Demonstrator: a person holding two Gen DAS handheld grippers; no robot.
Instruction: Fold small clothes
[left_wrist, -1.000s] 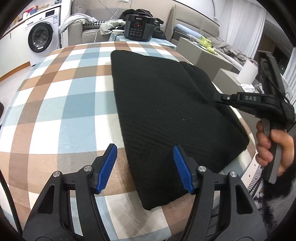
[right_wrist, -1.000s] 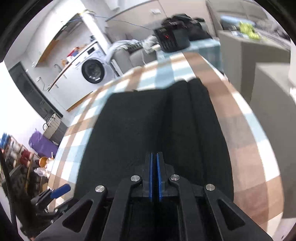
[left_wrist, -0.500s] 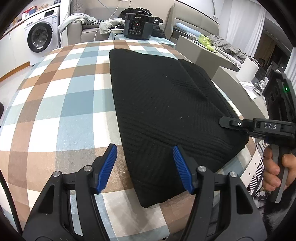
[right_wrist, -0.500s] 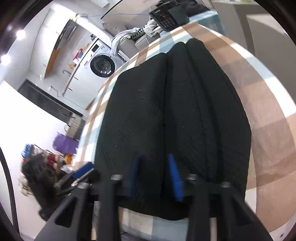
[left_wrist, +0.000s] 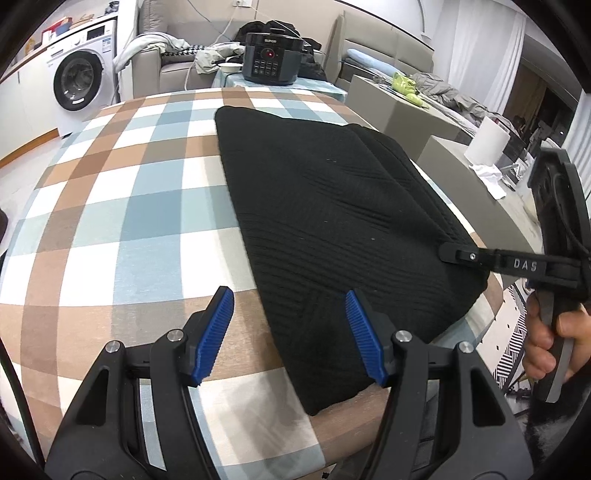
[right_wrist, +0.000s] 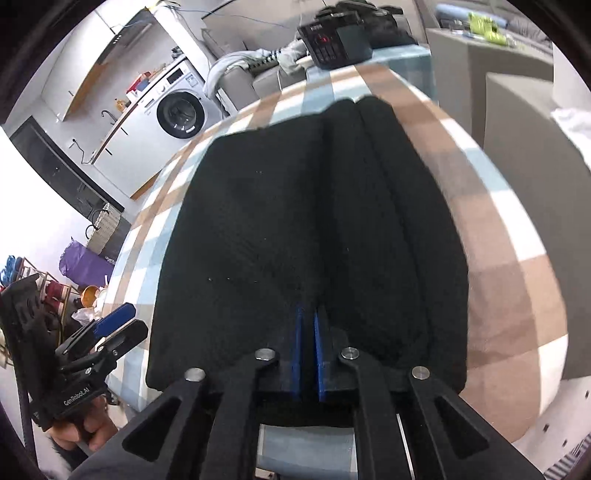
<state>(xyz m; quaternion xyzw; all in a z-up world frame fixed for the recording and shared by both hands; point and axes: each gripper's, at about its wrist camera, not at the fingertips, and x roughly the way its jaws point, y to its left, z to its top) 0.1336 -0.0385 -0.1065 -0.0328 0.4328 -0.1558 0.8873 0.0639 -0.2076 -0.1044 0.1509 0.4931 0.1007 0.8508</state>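
Your right fingers (right_wrist: 306, 332) are pinched nearly together on a ridge of the black garment (left_wrist: 332, 229) at its near edge, with only a thin sliver of cloth between the blue pads. Your left fingers (left_wrist: 289, 334) are spread wide and empty, hovering over the garment's near left corner: one pad over bare cloth, the other over the fabric.

The garment lies flat along the checked tabletop (left_wrist: 122, 229), already doubled lengthwise, with a rolled seam running from near to far on its right side.

The step in hand looks like taking the near edge so you can fold it toward the far end. To do it well:

- Bring the left fingers down onto the near left corner and close on every layer, not just the top one.
- Check that the right grip also holds the full thickness; I can't tell how many layers it has.
- Lift both sides level and together, so the fold line stays square.
- Keep clear of the cooker (left_wrist: 271, 59) at the far end.
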